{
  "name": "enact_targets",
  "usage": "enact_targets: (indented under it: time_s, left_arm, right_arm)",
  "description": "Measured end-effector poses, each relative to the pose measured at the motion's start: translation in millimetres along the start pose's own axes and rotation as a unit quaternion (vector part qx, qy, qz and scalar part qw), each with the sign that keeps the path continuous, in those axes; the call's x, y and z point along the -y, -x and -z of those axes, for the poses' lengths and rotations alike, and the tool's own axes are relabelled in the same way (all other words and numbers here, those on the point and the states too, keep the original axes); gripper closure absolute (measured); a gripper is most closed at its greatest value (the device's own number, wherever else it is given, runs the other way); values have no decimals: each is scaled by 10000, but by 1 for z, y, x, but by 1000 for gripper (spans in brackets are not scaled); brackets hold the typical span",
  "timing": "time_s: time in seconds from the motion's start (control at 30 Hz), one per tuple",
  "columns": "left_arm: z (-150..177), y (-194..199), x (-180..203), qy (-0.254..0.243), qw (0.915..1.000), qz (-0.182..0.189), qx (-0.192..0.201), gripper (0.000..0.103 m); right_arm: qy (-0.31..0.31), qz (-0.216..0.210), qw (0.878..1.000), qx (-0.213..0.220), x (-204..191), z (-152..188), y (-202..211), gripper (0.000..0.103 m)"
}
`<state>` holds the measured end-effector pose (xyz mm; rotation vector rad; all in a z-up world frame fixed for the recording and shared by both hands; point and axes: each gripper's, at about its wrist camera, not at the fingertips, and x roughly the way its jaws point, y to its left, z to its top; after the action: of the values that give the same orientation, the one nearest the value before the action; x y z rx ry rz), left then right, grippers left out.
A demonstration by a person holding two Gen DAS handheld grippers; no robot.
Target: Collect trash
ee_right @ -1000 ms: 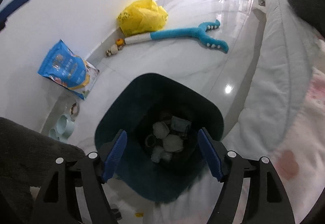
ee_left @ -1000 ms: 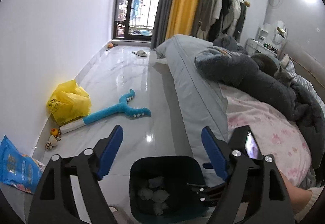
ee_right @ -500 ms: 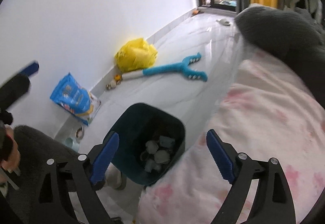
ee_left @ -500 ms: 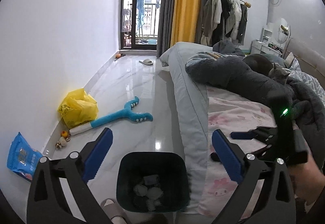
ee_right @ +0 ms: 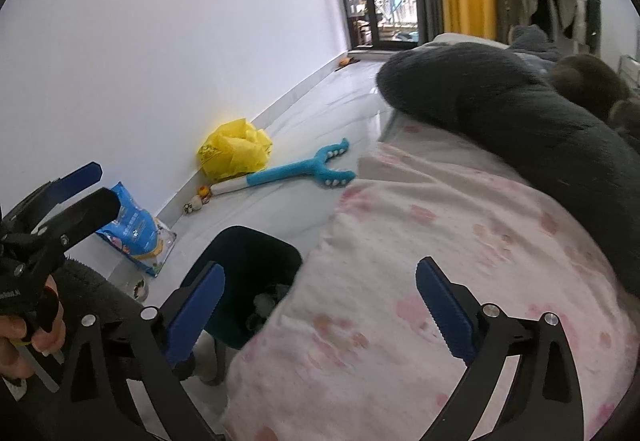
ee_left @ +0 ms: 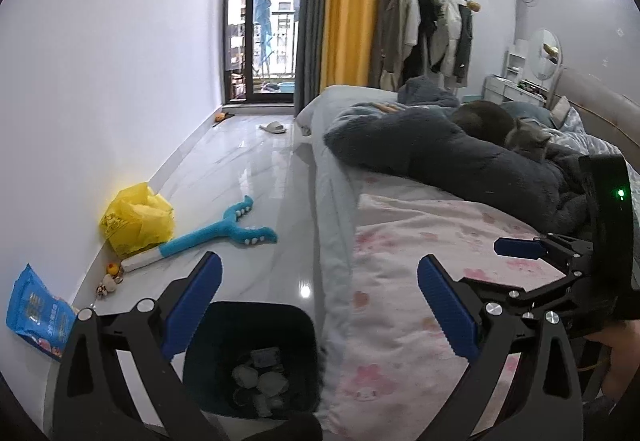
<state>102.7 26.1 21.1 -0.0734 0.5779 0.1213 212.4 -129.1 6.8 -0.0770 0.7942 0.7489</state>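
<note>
Beside bed edge: dark plastic bin (ee_left: 256, 357) on glossy marble floor (ee_left: 256, 177), crumpled white trash (ee_left: 260, 381) inside. Left claw (ee_left: 320, 305) spread wide, empty, jaws barely widened lately. Right claw (ee_right: 320, 305) just opening wide, empty, above soft pink-print sheet (ee_right: 420, 281). Floor lane along wall open; yellow plastic bag (ee_left: 136, 217), blue plush toy (ee_left: 220, 233) at skirting.

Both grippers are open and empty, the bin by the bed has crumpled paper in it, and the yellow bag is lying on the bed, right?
Not quite. The yellow bag lies on the floor against the wall, not on the bed; the left wrist view shows it. The rest holds: left gripper and right gripper open and empty, crumpled paper in the bin.
</note>
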Motion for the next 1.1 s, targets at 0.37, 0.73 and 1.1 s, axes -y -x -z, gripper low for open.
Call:
enact_targets:
  time_s: [0.37,0.73,1.1]
  left_arm:
    - [0,12,59,-436,9988,131,182,3]
    - [6,23,85,-744,9969,164,183,3]
    - [18,46,80,-718,9972,-22,181,3]
  right_arm:
    - [-363,427,9959,714,42,36,70,3]
    - [-1110,884,9838,1092,93,78,116,3]
    - [-608,1023,9849,1259,73,105,170,3]
